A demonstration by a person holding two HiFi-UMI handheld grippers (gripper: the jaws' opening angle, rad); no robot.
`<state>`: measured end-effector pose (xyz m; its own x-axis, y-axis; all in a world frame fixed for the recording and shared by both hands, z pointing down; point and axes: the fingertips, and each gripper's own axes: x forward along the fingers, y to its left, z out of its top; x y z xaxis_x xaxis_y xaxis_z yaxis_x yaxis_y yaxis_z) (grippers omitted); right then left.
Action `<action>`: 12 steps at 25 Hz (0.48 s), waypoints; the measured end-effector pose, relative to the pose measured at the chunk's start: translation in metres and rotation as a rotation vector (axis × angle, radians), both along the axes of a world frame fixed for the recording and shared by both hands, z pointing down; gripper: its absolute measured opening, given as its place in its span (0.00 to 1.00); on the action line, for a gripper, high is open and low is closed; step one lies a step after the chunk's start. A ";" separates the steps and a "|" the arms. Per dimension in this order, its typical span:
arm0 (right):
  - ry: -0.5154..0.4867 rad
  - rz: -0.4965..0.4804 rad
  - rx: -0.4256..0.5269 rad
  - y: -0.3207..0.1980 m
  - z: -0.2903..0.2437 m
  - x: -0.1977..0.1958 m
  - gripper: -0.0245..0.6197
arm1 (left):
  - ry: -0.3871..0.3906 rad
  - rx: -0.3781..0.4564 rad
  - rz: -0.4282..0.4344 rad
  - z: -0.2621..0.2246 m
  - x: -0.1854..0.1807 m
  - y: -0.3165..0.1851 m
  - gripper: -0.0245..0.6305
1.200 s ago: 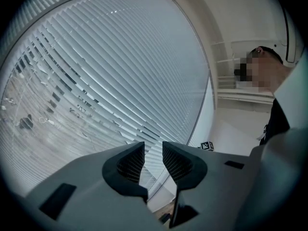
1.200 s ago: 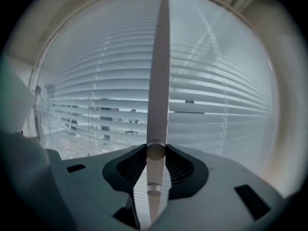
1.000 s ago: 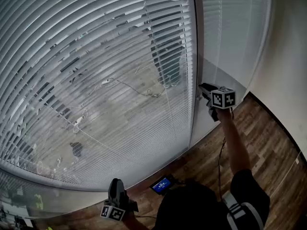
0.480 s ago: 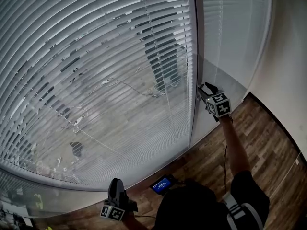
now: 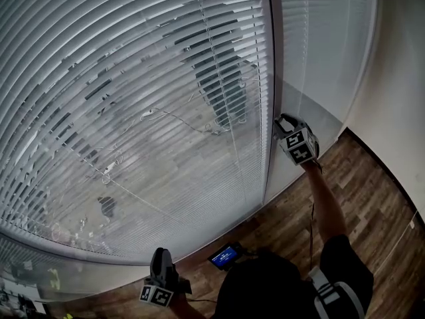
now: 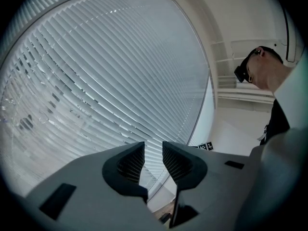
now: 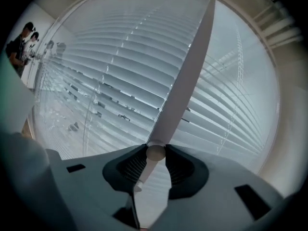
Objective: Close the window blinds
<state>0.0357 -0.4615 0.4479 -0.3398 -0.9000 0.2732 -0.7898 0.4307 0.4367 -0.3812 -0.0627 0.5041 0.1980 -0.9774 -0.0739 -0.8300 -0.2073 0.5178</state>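
Right gripper (image 7: pixel 155 154) fingers have just closed, pinching the tilt wand (image 7: pixel 144 174) by the window frame (image 5: pixel 271 78). The blinds (image 5: pixel 133 98) show gaps, so roll steadily and hold the pinch firm. Left gripper (image 6: pixel 153 158) fingers are slightly spread, empty.

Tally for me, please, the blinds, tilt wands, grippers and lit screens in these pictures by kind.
Blinds: 2, wide blind and narrow blind
Wands: 1, tilt wand
Grippers: 2, left gripper and right gripper, which has just been closing on the tilt wand
Screens: 1, lit screen on the floor
Total: 6
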 end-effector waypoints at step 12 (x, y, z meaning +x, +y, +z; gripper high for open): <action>-0.793 -0.061 -0.376 -0.007 0.000 0.008 0.24 | 0.004 -0.003 0.002 -0.003 0.001 -0.002 0.21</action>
<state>0.0439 -0.4689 0.4483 -0.6000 -0.7717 0.2110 -0.7708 0.4871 -0.4105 -0.3805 -0.0643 0.5015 0.1999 -0.9772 -0.0715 -0.8276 -0.2075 0.5216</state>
